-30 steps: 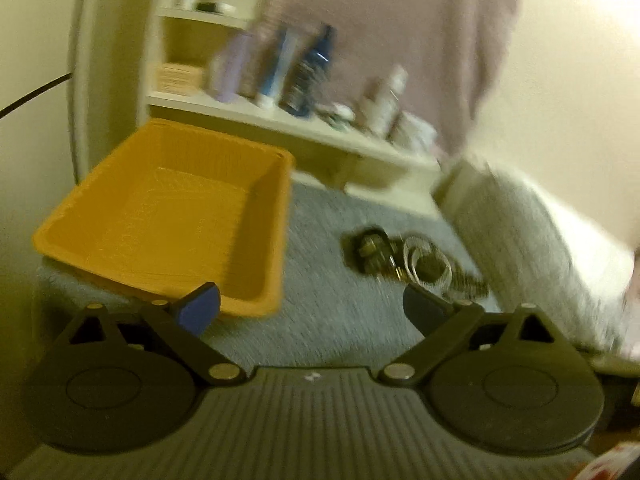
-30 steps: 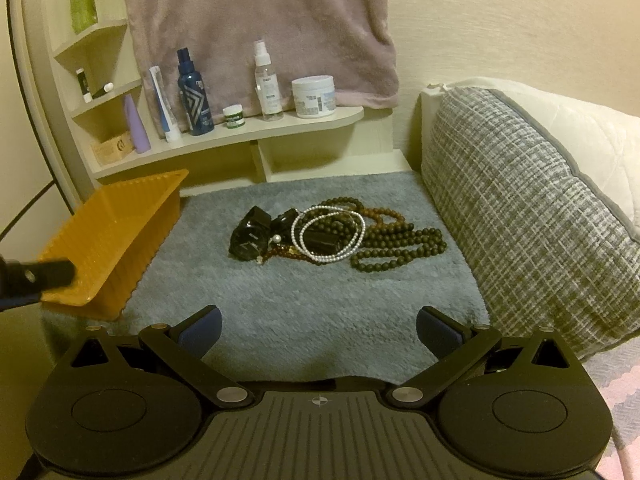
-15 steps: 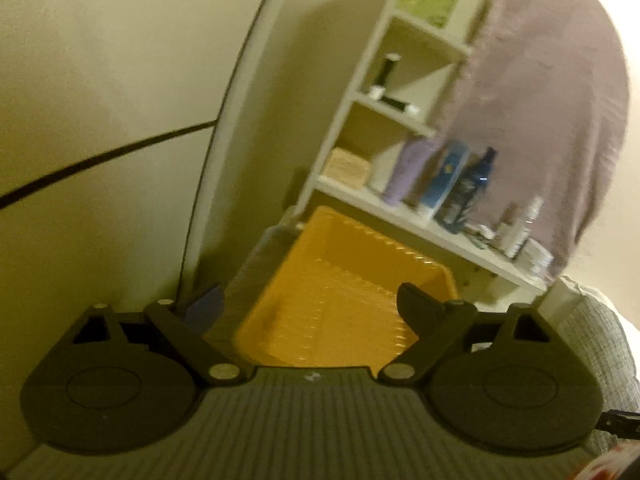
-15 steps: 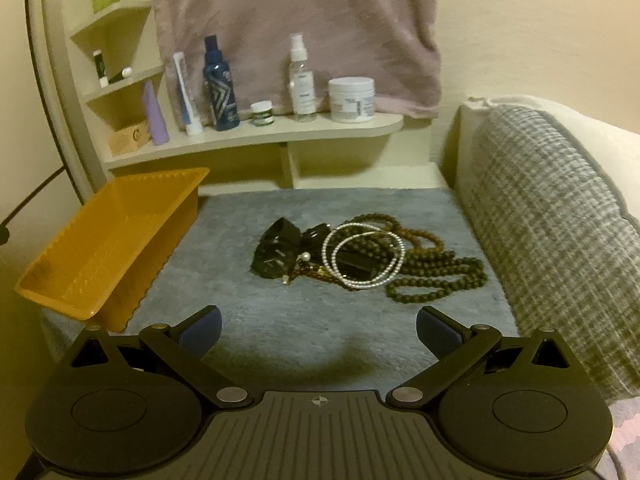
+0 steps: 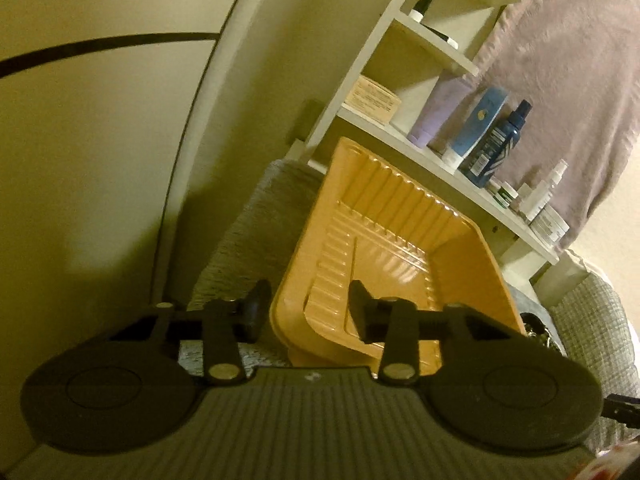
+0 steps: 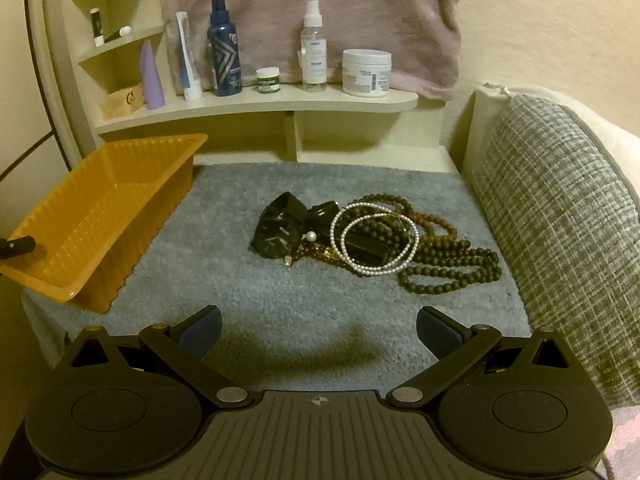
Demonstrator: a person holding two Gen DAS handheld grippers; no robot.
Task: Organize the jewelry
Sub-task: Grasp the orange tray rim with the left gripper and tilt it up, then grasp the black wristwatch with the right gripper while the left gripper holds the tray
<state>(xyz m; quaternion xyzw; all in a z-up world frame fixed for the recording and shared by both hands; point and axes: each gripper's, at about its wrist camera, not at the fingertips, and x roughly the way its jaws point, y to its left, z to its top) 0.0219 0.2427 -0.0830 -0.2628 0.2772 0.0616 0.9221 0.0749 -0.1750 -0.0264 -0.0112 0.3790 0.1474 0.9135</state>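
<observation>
An empty orange plastic tray [image 6: 100, 216] sits at the left edge of a grey mat [image 6: 248, 292]. A jewelry pile lies mid-mat: a white pearl necklace [image 6: 374, 240], dark bead strands [image 6: 452, 268] and black boxes [image 6: 280, 228]. My left gripper [image 5: 306, 314] straddles the tray's near corner [image 5: 292, 320], one finger outside the wall and one inside, jaws partly closed with a gap showing. A left finger also shows in the right wrist view [image 6: 18, 246]. My right gripper [image 6: 318, 330] is open and empty, above the mat in front of the pile.
A cream shelf [image 6: 256, 106] at the back holds bottles, a tube and jars under a hanging mauve towel [image 6: 312, 8]. A grey checked cushion [image 6: 560, 216] borders the mat on the right. A wall with a black cable [image 5: 100, 46] is on the left.
My left gripper swung left from the jewelry to the tray's corner and its jaws narrowed around the wall. My right gripper moved closer to the pile and stayed open.
</observation>
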